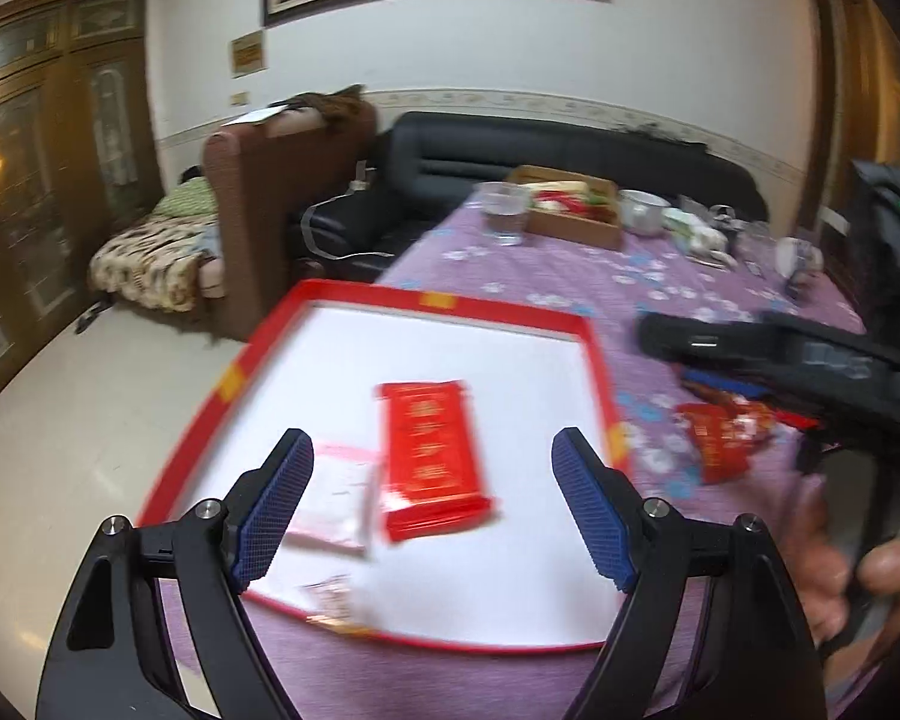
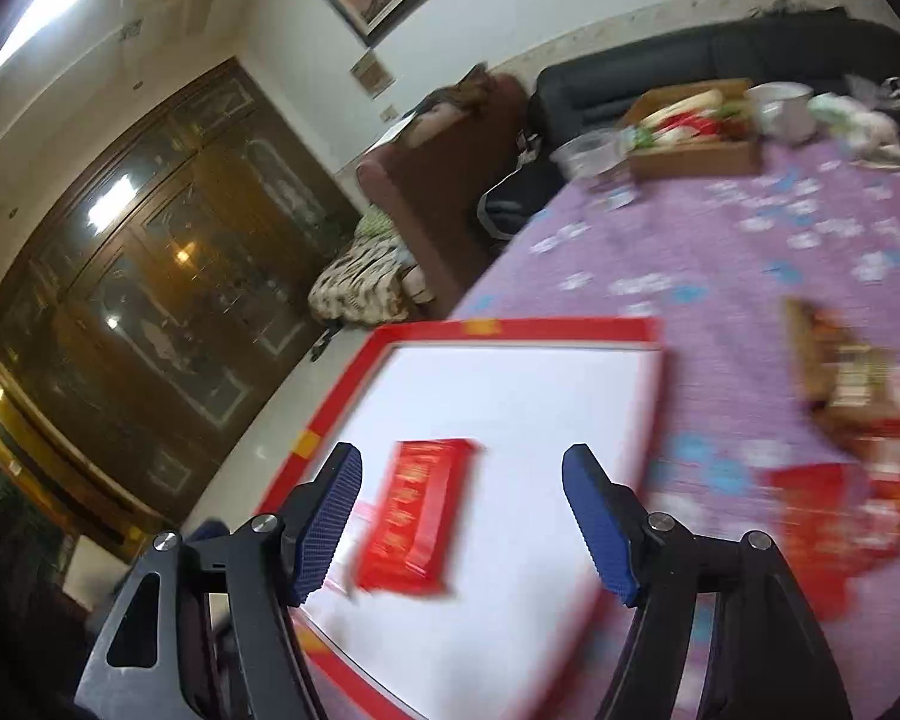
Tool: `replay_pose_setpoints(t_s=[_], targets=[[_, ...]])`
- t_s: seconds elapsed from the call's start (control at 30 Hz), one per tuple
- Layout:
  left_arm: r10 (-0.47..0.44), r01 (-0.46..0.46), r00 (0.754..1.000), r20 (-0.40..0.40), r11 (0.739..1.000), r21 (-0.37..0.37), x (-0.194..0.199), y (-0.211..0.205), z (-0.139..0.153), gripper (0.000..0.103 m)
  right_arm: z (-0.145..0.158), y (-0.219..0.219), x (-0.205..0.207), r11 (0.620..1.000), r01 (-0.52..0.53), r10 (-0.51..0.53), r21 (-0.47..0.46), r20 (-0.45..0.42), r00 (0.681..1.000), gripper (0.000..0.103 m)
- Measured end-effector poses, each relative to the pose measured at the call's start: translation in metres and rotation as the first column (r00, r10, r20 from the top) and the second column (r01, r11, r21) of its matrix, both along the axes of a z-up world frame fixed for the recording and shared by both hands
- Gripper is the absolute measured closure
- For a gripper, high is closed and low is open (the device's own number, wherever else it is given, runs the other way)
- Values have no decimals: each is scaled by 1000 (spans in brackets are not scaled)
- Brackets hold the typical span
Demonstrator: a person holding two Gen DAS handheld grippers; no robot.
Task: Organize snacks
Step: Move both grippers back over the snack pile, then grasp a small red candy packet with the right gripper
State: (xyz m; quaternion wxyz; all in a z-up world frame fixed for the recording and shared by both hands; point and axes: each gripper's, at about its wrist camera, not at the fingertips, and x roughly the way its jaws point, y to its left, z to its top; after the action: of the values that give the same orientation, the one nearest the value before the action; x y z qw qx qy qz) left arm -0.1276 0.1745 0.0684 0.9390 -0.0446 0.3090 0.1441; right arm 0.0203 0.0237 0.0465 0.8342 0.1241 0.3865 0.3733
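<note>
A red-rimmed white tray point(image 1: 438, 301) lies on the purple tablecloth; it also shows in the right wrist view point(image 2: 510, 324). In it lie a red snack packet point(image 1: 432, 456) point(image 2: 417, 516) and a pink-white packet point(image 1: 339, 498). A small wrapped snack point(image 1: 330, 594) lies at the tray's near rim. My left gripper point(image 1: 432, 510) is open and empty above the tray. My right gripper point(image 2: 462, 522) is open and empty over the tray; its black body point(image 1: 810, 360) shows at the right of the left wrist view. More red snack packets point(image 1: 720, 432) point(image 2: 828, 516) lie on the cloth right of the tray.
At the table's far end stand a clear plastic cup point(image 1: 504, 210), a cardboard box of food point(image 1: 576, 204), a white bowl point(image 1: 642, 210) and a mug point(image 1: 798, 258). A brown snack box point(image 2: 840, 372) lies right. A black sofa point(image 1: 570, 144) and brown armchair point(image 1: 258, 192) stand behind.
</note>
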Motion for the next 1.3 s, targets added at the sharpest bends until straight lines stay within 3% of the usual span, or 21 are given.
replay_pose_setpoints(t_s=[0.2, 0.3, 0.43, 0.5, 0.57, 0.7, 0.87, 1.07, 1.3], targets=[[-63, 63, 998, -12, 998, 10, 22, -34, -2, 21, 22, -142, 15, 971, 226, -219, -78, 92, 972, 18], [-77, 77, 996, -44, 997, 1, 36, -50, -6, 21, 19, -195, 35, 955, 286, -281, -74, 69, 957, 16], [-123, 125, 987, -103, 992, 13, 59, -83, -15, 21, -10, -241, 67, 949, 314, -314, -12, -53, 948, 16], [-158, 162, 978, -139, 987, 17, 72, -104, -22, 21, -30, -255, 85, 947, 309, -320, -89, -191, 928, 16], [-186, 188, 968, -166, 982, -3, 85, -121, -30, 21, -36, -266, 93, 950, 297, -311, -95, -236, 921, 16], [-208, 211, 949, -236, 977, -15, 105, -142, -43, 21, -35, -305, 96, 936, 352, -334, 9, -292, 896, 16], [-184, 194, 940, -287, 981, 5, 113, -146, -55, 21, -46, -318, 95, 931, 356, -363, -87, -353, 862, 16], [-184, 198, 940, -288, 980, 20, 108, -141, -54, 21, -45, -286, 81, 946, 222, -293, -236, -334, 896, 16], [-198, 205, 936, -290, 979, -9, 115, -142, -57, 21, -49, -277, 75, 930, 201, -305, -307, -342, 889, 16]])
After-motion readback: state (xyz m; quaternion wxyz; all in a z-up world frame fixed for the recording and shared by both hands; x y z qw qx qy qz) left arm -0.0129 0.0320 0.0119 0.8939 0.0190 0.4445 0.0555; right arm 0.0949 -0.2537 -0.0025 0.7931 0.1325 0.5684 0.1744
